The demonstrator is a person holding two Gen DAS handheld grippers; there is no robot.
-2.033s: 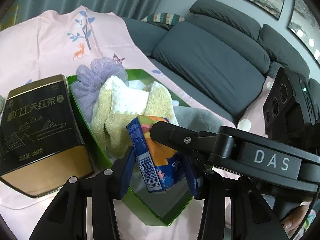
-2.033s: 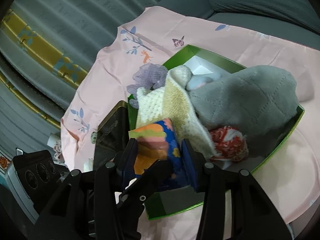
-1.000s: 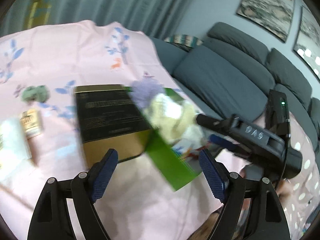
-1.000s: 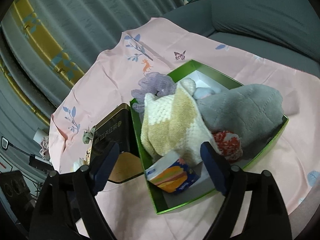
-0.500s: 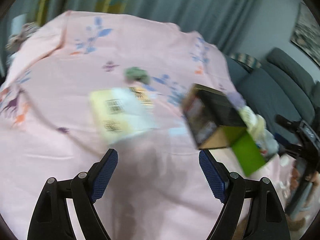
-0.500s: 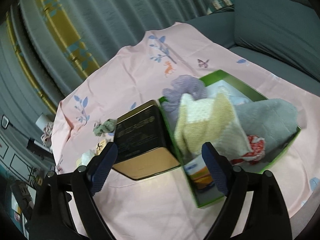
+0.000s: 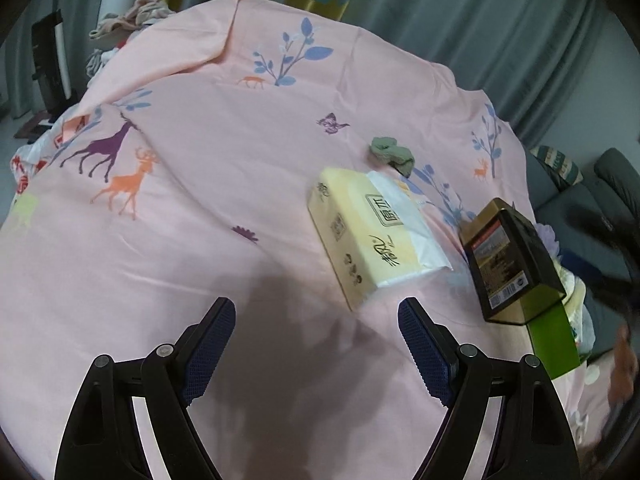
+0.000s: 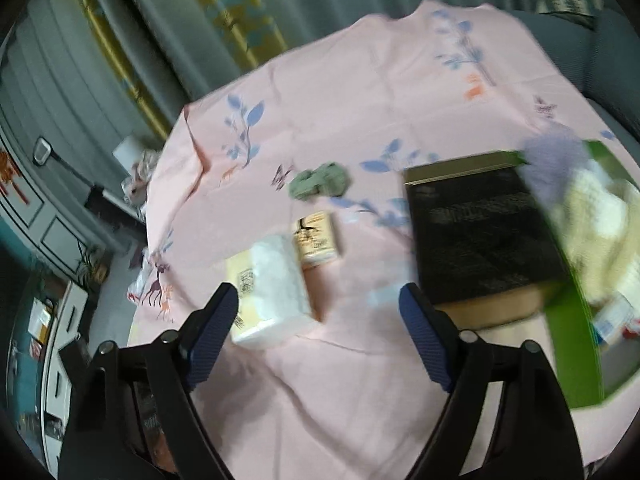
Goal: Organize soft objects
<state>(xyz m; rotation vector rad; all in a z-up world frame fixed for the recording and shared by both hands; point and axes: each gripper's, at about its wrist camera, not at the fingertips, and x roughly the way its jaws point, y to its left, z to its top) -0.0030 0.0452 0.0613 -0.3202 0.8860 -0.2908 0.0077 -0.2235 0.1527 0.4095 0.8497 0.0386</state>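
Pink cloth with deer and leaves [image 7: 200, 184] covers the whole surface. Nearest, the left gripper [image 7: 316, 344] has its jaws wide apart with nothing between them. The right gripper [image 8: 318, 332] is empty too, its jaws closing a little. Just past the left gripper, up and to its right, lies the yellow-and-white soft tissue pack [image 7: 372, 236], its long side running away from the gripper. Beyond it sits a small grey-green cloth ball [image 7: 392, 154]. Off right, past a dark tin box [image 7: 512, 264], the green box [image 8: 576, 344] holds cream knitted cloth [image 8: 600, 220].

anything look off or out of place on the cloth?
Green sock lies crumpled loose on the pink cloth, outside the green box. Tissue pack sits askew. Nothing spilled or damaged.
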